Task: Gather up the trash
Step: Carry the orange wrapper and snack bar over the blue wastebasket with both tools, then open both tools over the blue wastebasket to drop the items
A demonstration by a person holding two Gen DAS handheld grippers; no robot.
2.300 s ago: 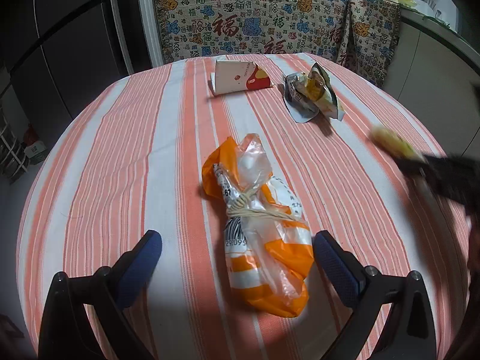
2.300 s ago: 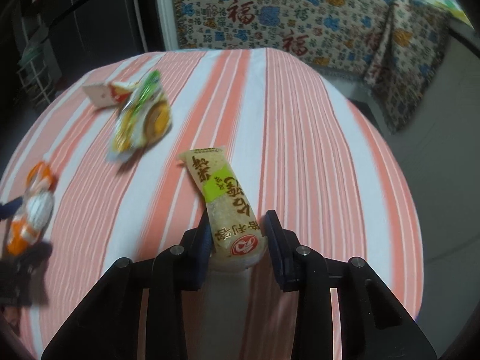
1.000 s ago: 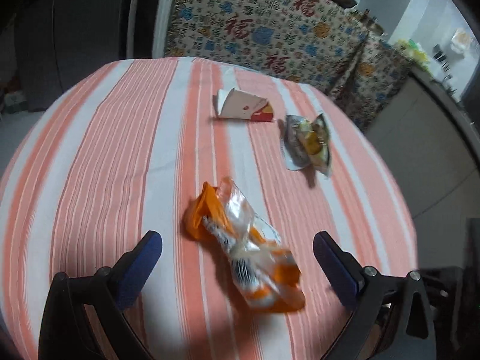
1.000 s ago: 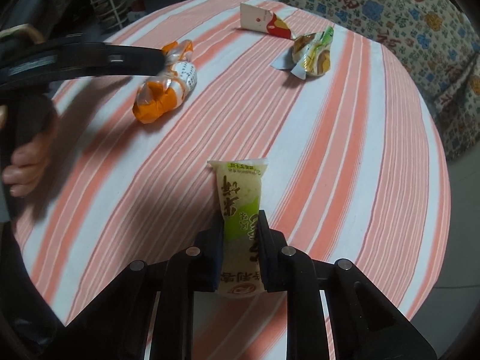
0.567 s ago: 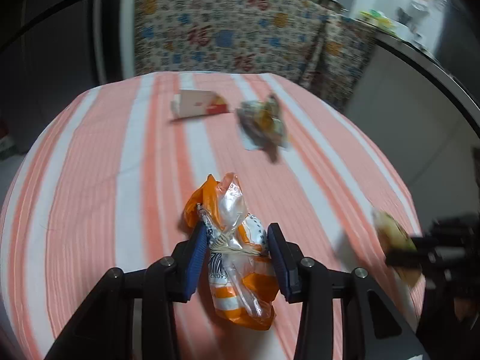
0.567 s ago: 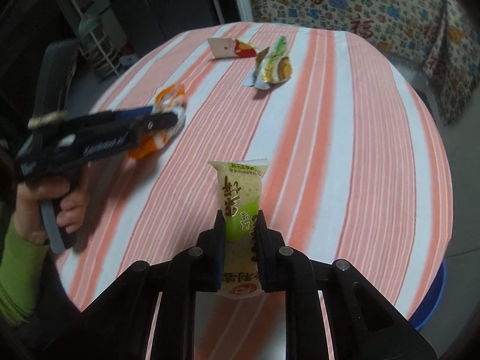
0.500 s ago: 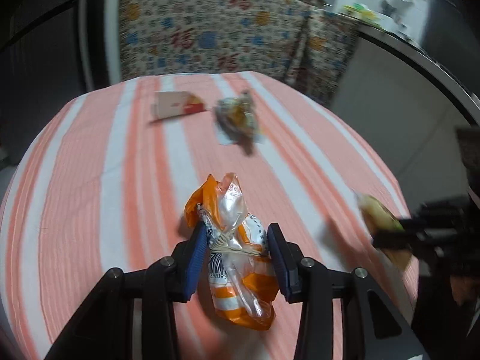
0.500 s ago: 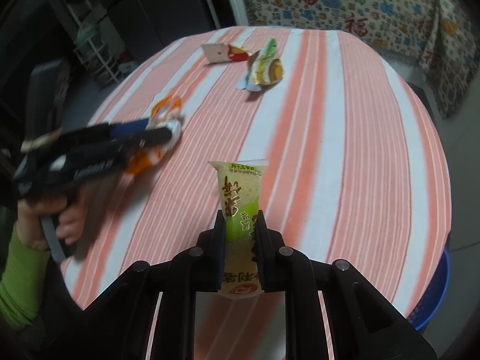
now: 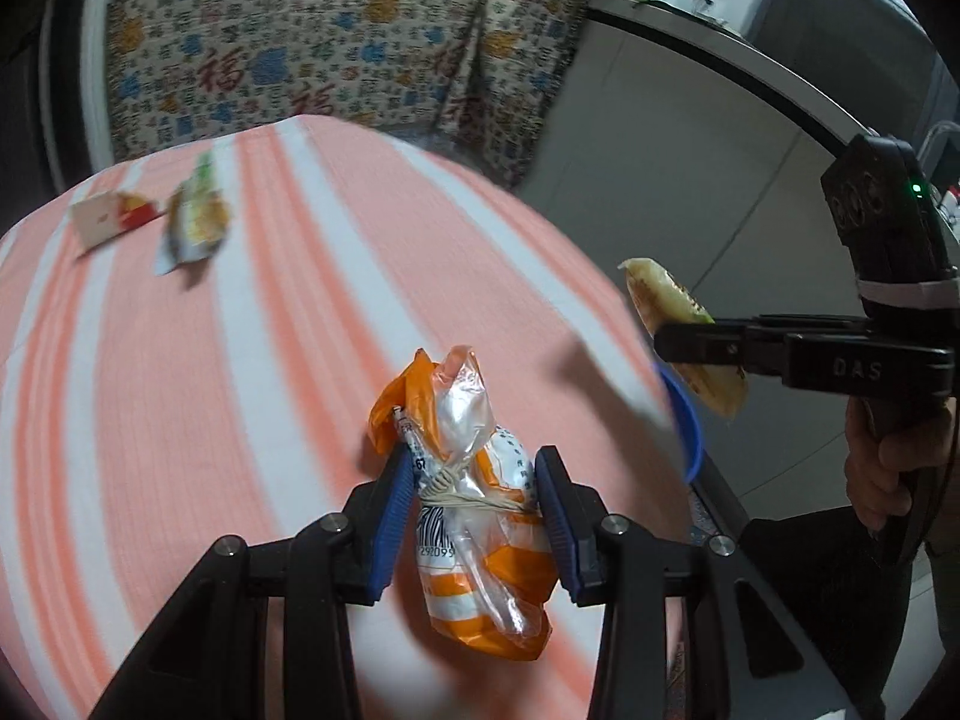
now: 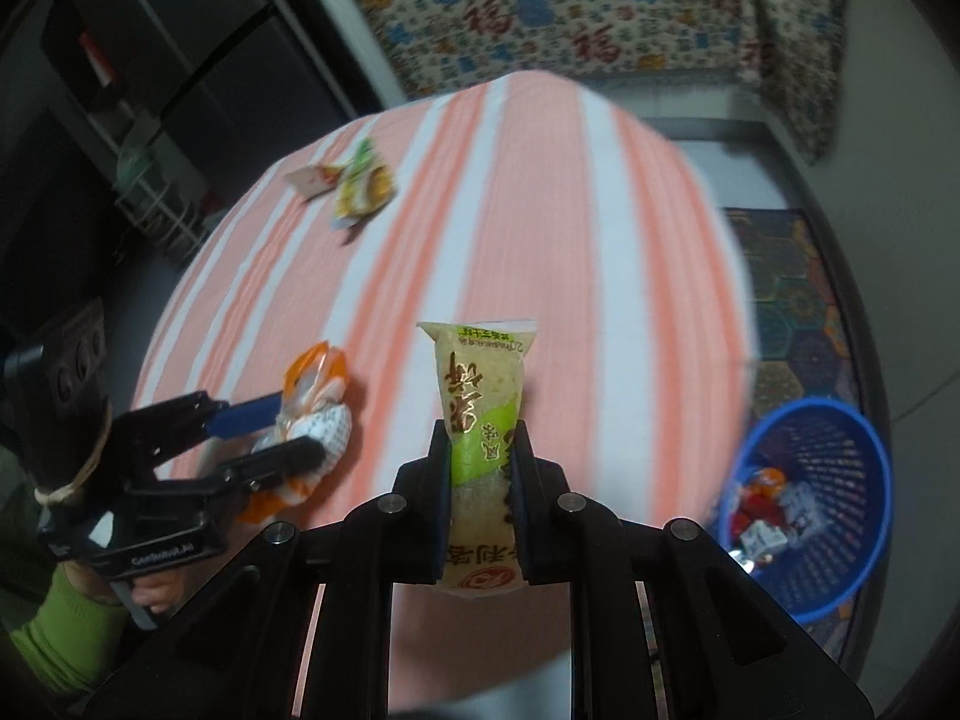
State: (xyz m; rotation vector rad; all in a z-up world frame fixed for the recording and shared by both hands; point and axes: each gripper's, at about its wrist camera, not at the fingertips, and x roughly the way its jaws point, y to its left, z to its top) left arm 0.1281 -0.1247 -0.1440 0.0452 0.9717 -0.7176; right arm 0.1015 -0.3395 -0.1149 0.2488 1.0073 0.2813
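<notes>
left gripper [image 9: 474, 498], jaws newly closed, pinches the orange bag [image 9: 474, 516]; right gripper [image 10: 480, 474] clamps a green packet [image 10: 483, 420], basket [image 10: 864, 516] lower right, so both await dropping.

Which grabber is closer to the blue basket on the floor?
Right. The right gripper, holding the green snack pack, is beside the blue basket; the left gripper is across the table edge.

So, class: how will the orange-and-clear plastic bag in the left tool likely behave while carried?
The orange-and-clear plastic bag is probably light and floppy: its crinkled film sags below the left tool. It may be slippery, though the string tied around it probably helps grip.
</notes>
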